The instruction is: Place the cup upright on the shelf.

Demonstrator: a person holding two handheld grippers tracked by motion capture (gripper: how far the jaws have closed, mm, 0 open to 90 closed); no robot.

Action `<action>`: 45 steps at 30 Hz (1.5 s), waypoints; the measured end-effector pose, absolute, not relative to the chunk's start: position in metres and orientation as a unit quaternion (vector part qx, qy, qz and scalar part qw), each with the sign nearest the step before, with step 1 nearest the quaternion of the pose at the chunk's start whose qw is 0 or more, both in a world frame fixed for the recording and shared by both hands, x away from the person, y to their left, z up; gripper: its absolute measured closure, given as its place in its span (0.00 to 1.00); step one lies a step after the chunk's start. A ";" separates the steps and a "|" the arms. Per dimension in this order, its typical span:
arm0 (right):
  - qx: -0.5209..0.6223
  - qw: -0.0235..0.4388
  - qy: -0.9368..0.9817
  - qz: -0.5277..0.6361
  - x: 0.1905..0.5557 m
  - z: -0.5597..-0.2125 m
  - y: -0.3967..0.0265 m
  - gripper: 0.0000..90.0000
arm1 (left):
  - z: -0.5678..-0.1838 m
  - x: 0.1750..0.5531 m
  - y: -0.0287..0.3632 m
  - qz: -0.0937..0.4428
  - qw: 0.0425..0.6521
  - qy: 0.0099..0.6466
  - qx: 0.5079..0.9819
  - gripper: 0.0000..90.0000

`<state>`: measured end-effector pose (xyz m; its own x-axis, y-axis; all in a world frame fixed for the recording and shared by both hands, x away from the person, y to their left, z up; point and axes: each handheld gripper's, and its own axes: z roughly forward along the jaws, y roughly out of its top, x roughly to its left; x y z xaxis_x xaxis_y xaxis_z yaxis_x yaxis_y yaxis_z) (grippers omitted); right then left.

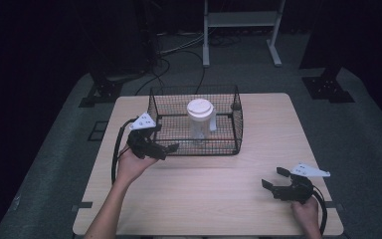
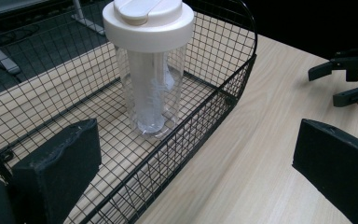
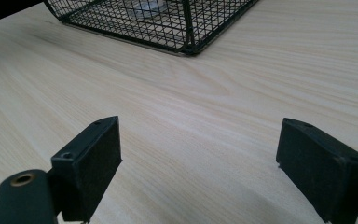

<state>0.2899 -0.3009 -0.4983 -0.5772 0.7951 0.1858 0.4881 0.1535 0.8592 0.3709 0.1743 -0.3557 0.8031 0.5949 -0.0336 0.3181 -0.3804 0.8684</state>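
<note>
While it stands upright on the floor of a black wire basket (image 1: 238,130), a clear plastic bottle (image 1: 201,124) with a broad white lid sits just above the middle of the high view, its lid rising above the basket's rim. Seen from the left gripper view, the same bottle (image 2: 153,84) fills the upper centre of the frame, with a pale tube visible inside its clear wall and the basket (image 2: 200,121) mesh around it.

At the basket's lower left corner in the high view, the left tool (image 1: 165,149) is held in a hand (image 1: 132,164), its jaws spread wide and holding nothing; one jaw lies against or just over the near wire wall, though contact cannot be told.

Toward the lower right of the high view, well apart from the basket, the right tool (image 1: 273,178) hovers low over bare wood of the light table (image 1: 219,189), jaws likewise apart and empty. In the right gripper view the basket's corner (image 3: 186,28) shows at the top edge, beyond a stretch of table (image 3: 196,116).
</note>
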 end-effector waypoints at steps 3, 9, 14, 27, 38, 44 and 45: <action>0.431 0.158 0.743 0.486 0.290 -0.498 -0.301 0.14 | -0.359 0.366 0.177 0.144 0.481 0.280 0.818 0.00; 0.431 0.158 0.744 0.486 0.290 -0.498 -0.301 0.14 | -0.365 0.361 0.182 0.142 0.486 0.282 0.815 0.00; 0.432 0.158 0.744 0.485 0.290 -0.498 -0.301 0.14 | -0.371 0.354 0.186 0.143 0.489 0.284 0.812 0.00; 0.433 0.159 0.744 0.483 0.290 -0.498 -0.300 0.14 | -0.386 0.339 0.197 0.147 0.490 0.291 0.808 0.00; 0.433 0.161 0.744 0.482 0.289 -0.498 -0.300 0.14 | -0.398 0.331 0.207 0.146 0.492 0.300 0.804 0.00; 0.433 0.162 0.744 0.482 0.289 -0.498 -0.300 0.14 | -0.405 0.324 0.212 0.149 0.491 0.303 0.803 0.00; 0.433 0.162 0.744 0.482 0.289 -0.498 -0.300 0.14 | -0.405 0.324 0.212 0.149 0.491 0.303 0.803 0.00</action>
<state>0.2895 -0.2997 -0.4984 -0.5725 0.8007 0.1762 0.4883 0.1605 0.8578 0.3237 0.2120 -0.4052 0.7715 0.6335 -0.0586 0.3403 -0.3331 0.8793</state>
